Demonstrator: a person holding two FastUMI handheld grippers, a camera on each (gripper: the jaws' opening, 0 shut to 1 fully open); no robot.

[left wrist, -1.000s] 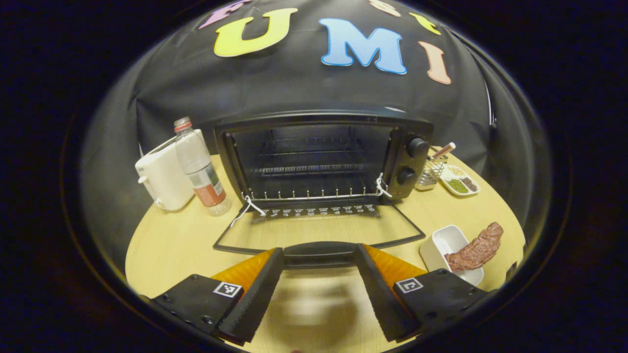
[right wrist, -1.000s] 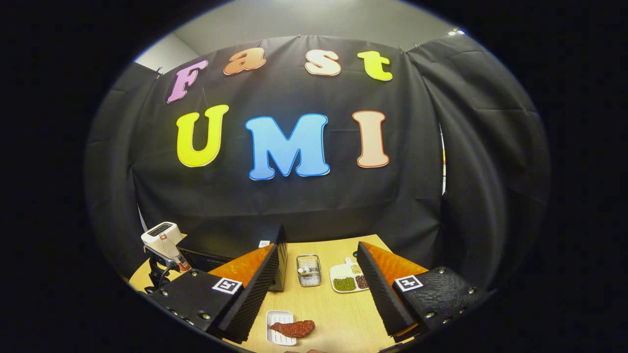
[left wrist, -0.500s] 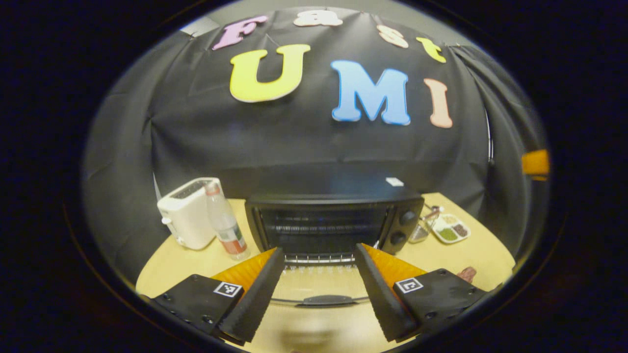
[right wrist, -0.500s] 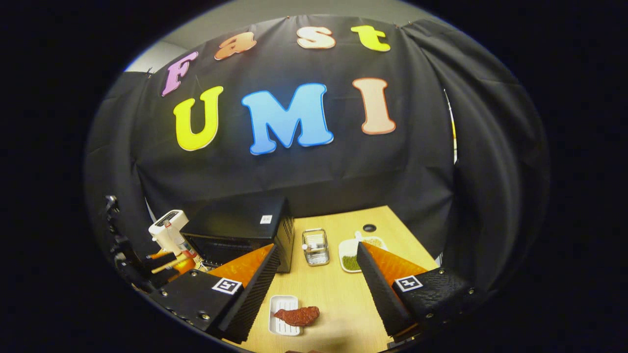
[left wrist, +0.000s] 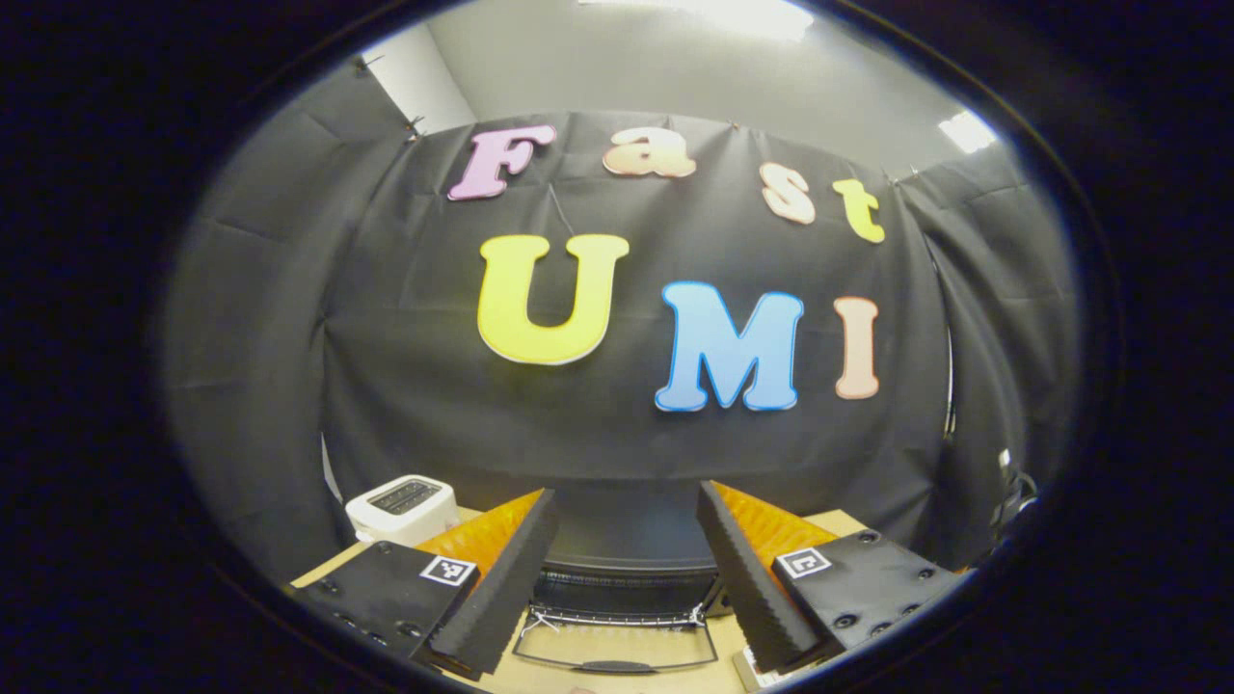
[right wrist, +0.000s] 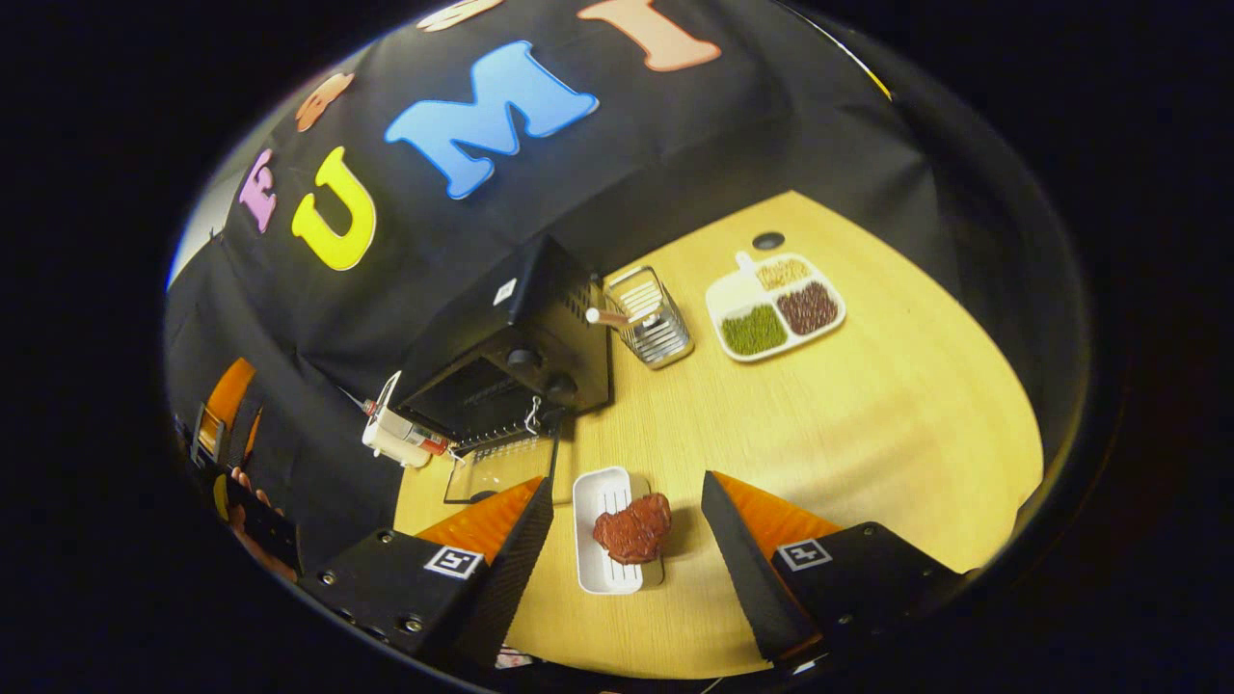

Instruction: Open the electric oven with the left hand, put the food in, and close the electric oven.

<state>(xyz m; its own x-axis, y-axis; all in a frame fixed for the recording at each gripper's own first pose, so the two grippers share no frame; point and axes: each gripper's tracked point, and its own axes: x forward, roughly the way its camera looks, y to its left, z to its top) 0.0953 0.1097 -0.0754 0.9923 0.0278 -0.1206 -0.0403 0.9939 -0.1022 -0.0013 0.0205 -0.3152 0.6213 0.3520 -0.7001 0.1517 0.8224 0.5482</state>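
The food (right wrist: pixel 632 528), a dark red slab of meat, lies half on a small white tray (right wrist: pixel 600 540) directly ahead of the right gripper (right wrist: pixel 627 559), between its widely parted fingers and just below them. Beyond the tray, ahead and to the left, the electric oven (right wrist: pixel 511 347) stands with its glass door (right wrist: pixel 501 467) folded flat onto the table (right wrist: pixel 868 414). To pick up cleanly, I would lower straight down, straddle the meat's thick middle, and close gently so the tray does not skid. The left gripper (left wrist: pixel 622 588) hangs wide and empty, with the oven low between its fingers.
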